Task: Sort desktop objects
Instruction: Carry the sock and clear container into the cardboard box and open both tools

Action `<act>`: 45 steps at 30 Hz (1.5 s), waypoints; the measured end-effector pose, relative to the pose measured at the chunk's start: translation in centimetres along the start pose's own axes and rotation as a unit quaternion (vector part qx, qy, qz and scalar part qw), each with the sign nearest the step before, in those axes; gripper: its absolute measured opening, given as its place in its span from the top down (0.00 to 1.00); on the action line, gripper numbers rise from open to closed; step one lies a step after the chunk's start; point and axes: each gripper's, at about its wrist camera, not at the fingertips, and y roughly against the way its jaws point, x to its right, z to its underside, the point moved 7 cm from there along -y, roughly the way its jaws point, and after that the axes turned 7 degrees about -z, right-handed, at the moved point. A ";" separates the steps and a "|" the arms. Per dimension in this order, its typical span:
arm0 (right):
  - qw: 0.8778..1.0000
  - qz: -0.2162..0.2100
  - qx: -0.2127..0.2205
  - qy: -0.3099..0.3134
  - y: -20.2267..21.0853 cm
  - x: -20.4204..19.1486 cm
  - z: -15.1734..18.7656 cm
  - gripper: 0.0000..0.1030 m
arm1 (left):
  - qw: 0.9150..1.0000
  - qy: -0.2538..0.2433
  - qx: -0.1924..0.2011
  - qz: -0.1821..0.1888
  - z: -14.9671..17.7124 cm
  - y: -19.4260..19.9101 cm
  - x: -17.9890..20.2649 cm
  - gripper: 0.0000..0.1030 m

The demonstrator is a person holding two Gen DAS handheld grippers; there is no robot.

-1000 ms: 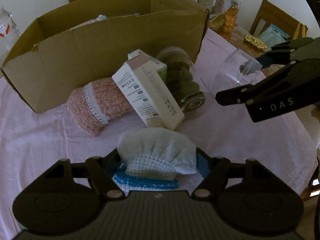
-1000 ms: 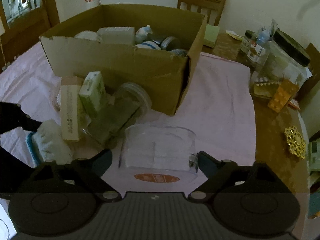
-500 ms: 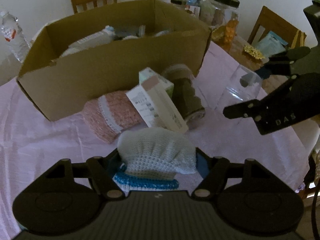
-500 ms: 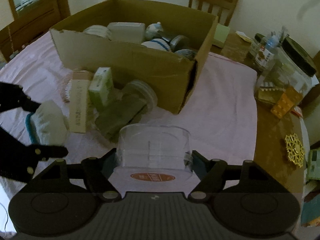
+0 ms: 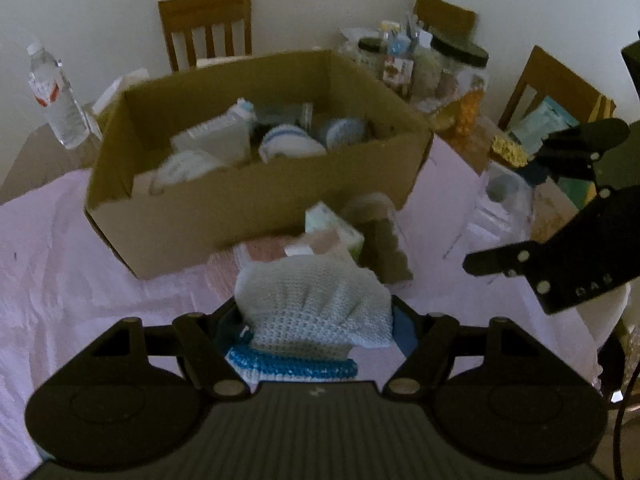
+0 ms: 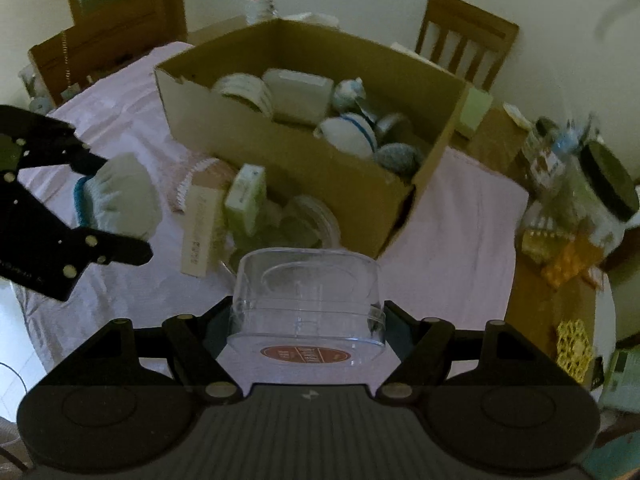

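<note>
Both grippers are lifting higher now: left gripper (image 5: 316, 320) jaws clamping the knitted cloth (image 5: 316, 308), right gripper (image 6: 306, 320) jaws clamping the clear container (image 6: 306, 300), heading for the box (image 6: 304, 160) at twelve o'clock; next comes carrying over its rim and releasing.

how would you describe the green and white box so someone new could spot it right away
Start at the big open cardboard box on the pink tablecloth. Against its near wall lies a small heap of items; the green and white box stands there. It sits between a longer pinkish-white carton and a clear lidded jar, and it alone is pale green.
</note>
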 end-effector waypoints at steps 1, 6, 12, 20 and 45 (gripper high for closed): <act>1.000 -0.004 0.003 0.002 0.3 0.0 -0.4 0.22 | 1.000 -0.001 0.004 -0.002 -0.4 0.1 -0.2 0.28; 0.999 -0.009 0.023 0.021 2.1 0.1 -2.6 0.22 | 0.999 -0.003 0.033 -0.013 -3.5 0.9 -1.2 0.28; 0.998 -0.004 0.050 0.048 3.7 0.5 -6.1 0.22 | 0.998 -0.005 0.055 -0.025 -7.3 0.5 -2.4 0.28; 0.996 -0.016 0.046 0.074 2.7 1.4 -11.0 0.22 | 0.999 -0.006 0.039 -0.023 -10.6 -1.5 -4.2 0.28; 0.997 -0.054 0.049 0.003 1.3 4.1 -11.3 0.00 | 0.998 -0.024 0.006 -0.052 -13.9 -7.0 -4.7 0.12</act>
